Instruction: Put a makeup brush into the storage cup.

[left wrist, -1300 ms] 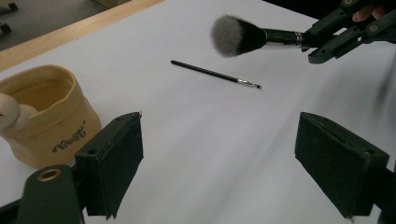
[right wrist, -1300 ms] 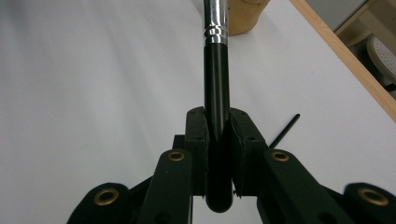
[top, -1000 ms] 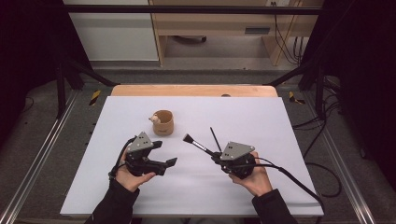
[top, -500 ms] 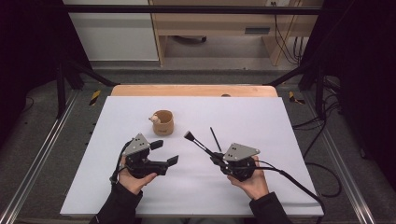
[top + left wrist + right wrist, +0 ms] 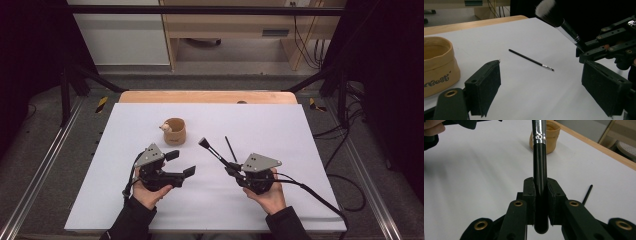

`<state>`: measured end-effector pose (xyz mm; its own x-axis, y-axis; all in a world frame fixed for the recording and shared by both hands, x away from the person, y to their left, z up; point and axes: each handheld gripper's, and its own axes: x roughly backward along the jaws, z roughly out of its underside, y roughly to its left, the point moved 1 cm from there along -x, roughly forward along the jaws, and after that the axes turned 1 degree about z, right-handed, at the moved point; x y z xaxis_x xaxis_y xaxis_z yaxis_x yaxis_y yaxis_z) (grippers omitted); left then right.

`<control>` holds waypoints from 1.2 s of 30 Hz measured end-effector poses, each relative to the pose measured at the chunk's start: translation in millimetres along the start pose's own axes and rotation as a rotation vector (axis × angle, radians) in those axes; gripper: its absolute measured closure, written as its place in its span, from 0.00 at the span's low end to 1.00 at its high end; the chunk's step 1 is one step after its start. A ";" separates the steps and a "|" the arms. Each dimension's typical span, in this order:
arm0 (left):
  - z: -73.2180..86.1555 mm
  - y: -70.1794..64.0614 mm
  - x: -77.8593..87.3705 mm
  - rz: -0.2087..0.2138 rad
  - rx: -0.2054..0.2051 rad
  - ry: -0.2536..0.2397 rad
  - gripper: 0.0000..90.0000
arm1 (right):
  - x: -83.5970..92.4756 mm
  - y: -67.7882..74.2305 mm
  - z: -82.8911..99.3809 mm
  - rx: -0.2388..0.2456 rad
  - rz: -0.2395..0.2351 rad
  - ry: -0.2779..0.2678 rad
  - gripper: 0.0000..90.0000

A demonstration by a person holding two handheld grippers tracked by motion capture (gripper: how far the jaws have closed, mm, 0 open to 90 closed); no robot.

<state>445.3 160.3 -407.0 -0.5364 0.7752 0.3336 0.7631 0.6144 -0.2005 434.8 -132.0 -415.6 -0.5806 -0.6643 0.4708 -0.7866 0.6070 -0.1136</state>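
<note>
Between the pressed-together jaws of the right gripper (image 5: 231, 166), a black-handled makeup brush with a silver ferrule and a white-tipped head (image 5: 214, 152) is pinched near the end of its handle, its bristles angled up and away from the claw toward the tan fabric pouch with dark lettering (image 5: 175, 131). Compared with a second ago, the brush has tipped slightly closer to that pouch, while the right hand itself has barely shifted. Left of that claw, the left gripper (image 5: 180, 163) hovers over the white table surface (image 5: 300, 135) with its jaws spread and nothing between them; it has edged a little nearer the pouch. Just beyond the right claw, a thin black liner brush (image 5: 230, 148) lies flat, untouched. Judging by this, the big brush is being lined up for the pouch, with the thin one left to collect.
</note>
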 end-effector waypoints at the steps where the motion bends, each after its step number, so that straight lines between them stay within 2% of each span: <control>1: -0.2 -0.4 -0.8 0.001 0.003 -0.005 0.16 | 0.5 0.0 -0.4 -0.001 0.002 -0.005 0.88; 19: -13.9 -14.4 -19.0 0.079 0.009 -0.071 0.18 | 3.0 0.8 -3.1 -0.013 0.003 -0.050 0.88; 22: -15.5 -15.4 -22.3 0.094 0.026 -0.082 0.19 | 3.7 0.5 -3.5 -0.012 0.004 -0.054 0.88; 29: -20.4 -19.8 -31.1 0.120 0.032 -0.098 0.21 | 4.7 0.7 -4.5 -0.013 0.004 -0.068 0.88; 36: -23.2 -21.9 -41.5 0.152 0.061 -0.103 0.25 | 4.7 1.3 -4.6 -0.012 -0.002 -0.073 0.88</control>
<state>459.2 111.3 -395.0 -0.4534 0.8687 0.1995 0.8165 0.4946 -0.2978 432.1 -132.4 -409.5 -0.5934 -0.6953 0.4055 -0.7852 0.6108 -0.1017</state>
